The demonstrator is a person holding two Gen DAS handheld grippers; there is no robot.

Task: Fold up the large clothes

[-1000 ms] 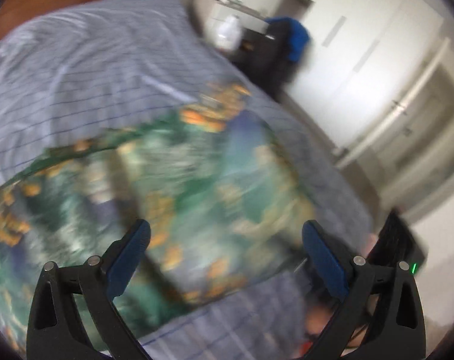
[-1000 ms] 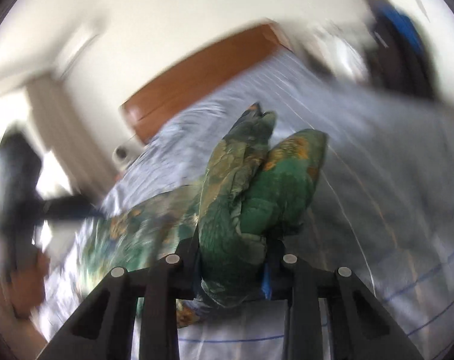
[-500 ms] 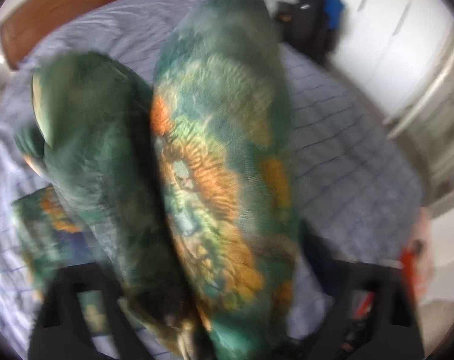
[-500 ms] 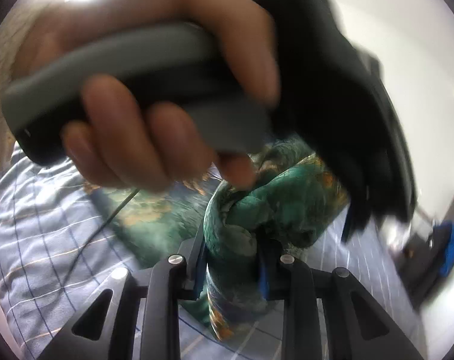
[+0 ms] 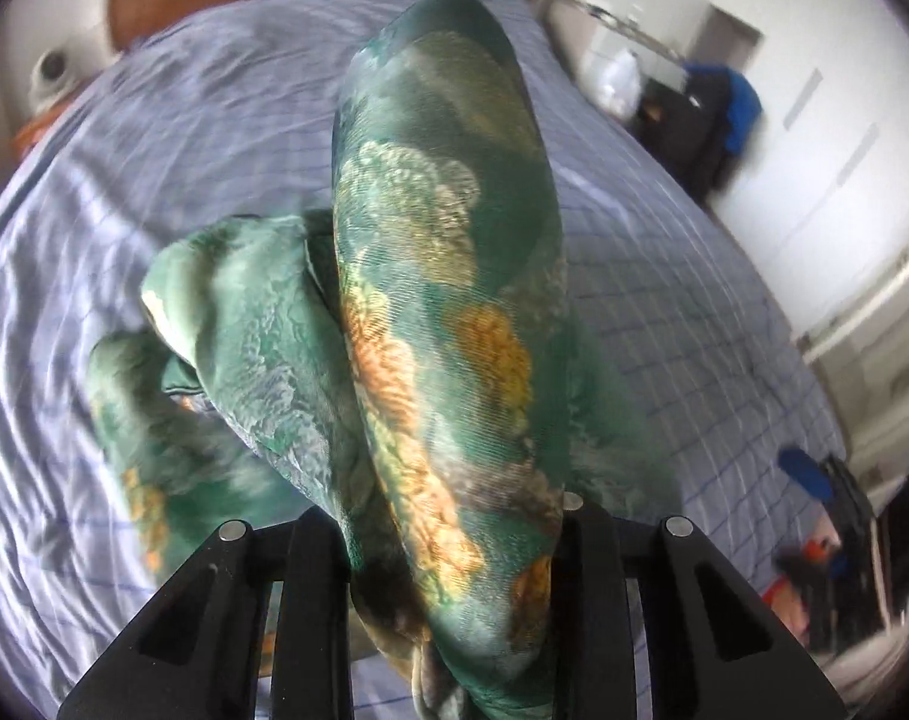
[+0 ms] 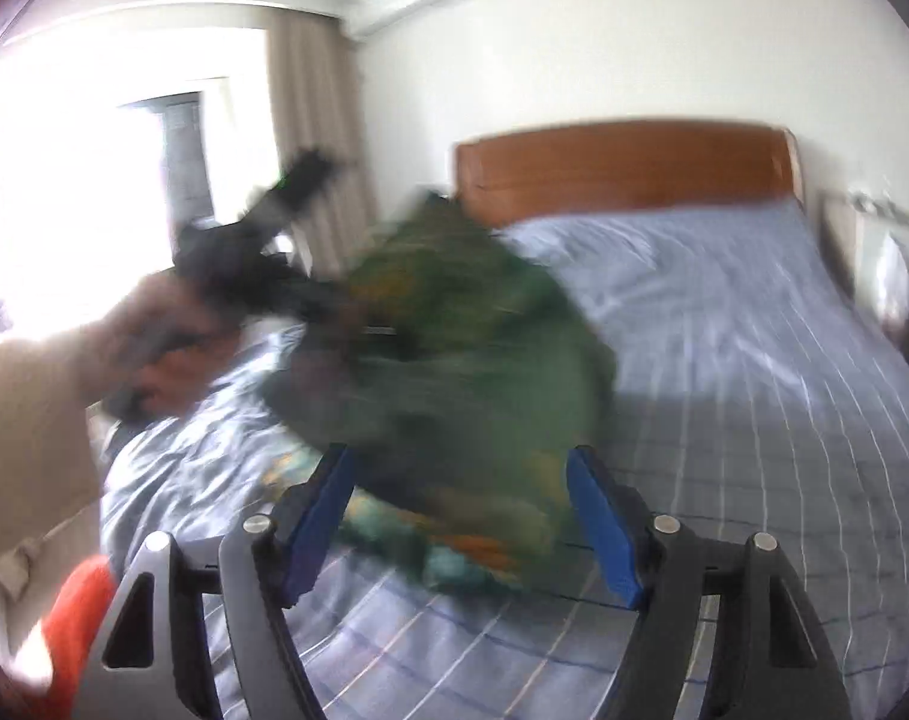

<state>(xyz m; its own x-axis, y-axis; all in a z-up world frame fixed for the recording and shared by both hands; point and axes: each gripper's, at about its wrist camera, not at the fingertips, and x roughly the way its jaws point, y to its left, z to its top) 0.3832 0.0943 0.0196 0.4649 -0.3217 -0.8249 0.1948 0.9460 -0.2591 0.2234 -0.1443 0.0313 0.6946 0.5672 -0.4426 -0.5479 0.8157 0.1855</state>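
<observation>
A large green garment (image 5: 442,276) with orange and pale patterns is bunched up over the blue striped bed sheet (image 5: 154,120). My left gripper (image 5: 448,516) is closing, and thick folds of the garment are pinched between its fingers, rising in front of the camera. In the right wrist view the same garment (image 6: 472,360) is a blurred green mass, carried by a hand (image 6: 166,348) with the left gripper (image 6: 334,312). My right gripper (image 6: 460,510) is opening. Its blue pads (image 6: 598,516) stand wide apart and do not press the cloth.
A wooden headboard (image 6: 622,168) closes the far end of the bed. A bright window and beige curtain (image 6: 316,138) are at the left. A dark bag with blue cloth (image 5: 712,114) and a white bag (image 5: 619,81) stand by white cupboards on the right.
The left gripper went from wide open over the spread garment to shut on a bunch of it. The right gripper let go of its bunch and its jaws spread.
</observation>
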